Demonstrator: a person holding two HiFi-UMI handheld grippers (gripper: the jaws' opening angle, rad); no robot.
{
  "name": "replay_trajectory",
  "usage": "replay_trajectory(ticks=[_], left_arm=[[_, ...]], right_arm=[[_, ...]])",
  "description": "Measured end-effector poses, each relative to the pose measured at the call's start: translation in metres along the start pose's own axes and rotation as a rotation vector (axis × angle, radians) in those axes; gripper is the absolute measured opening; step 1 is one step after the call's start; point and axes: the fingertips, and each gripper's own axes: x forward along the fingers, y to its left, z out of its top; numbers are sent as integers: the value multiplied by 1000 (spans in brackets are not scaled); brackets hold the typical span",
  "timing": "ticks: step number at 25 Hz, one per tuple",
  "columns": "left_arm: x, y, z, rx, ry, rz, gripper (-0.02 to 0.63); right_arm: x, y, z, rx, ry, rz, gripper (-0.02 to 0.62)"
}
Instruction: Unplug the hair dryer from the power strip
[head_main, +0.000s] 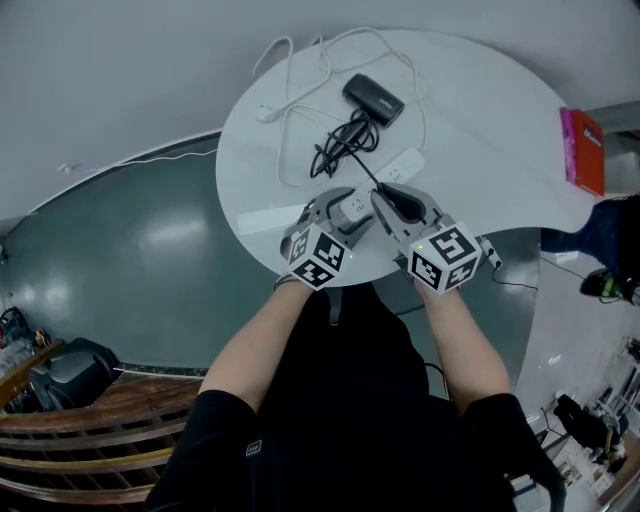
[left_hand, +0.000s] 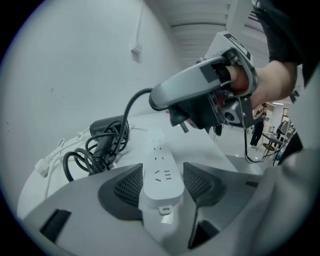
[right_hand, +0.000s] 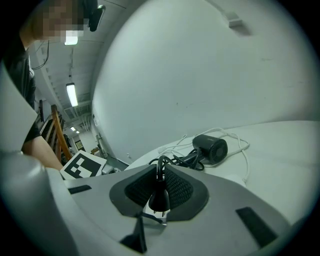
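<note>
The left gripper (left_hand: 161, 186) clamps the white power strip (left_hand: 159, 167) on the round table (head_main: 480, 150). The right gripper (right_hand: 159, 187) pinches the black plug (right_hand: 159, 199), held clear above the sockets. The hair dryer (head_main: 373, 98) lies beyond, across the table.

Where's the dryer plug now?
The plug is clamped in the right hand-held gripper, just above the power strip held by the left hand-held gripper.

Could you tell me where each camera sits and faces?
Head view: on the head, steeply down at the table; forearms show.
Left gripper view: on the left hand-held gripper, along its clamped power strip; right hand shows.
Right gripper view: on the right hand-held gripper, over its clamped plug; arm shows.
All show the hair dryer.
</note>
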Motion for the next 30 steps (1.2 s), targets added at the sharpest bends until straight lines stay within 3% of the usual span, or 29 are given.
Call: replay_trajectory(ticks=[6, 13, 21, 30], left_arm=[[-28, 9, 22, -18, -47, 20, 252], [-67, 24, 42, -69, -112, 88, 227], [-116, 50, 70, -162, -202, 168, 187], [-176, 61, 89, -155, -276, 201, 153]], right_arm=[[-12, -6, 1, 100, 18, 11, 66], [-20, -17, -17, 182, 27, -38, 66], [-17, -21, -41, 225, 81, -86, 66], [-19, -17, -45, 241, 96, -186, 67]])
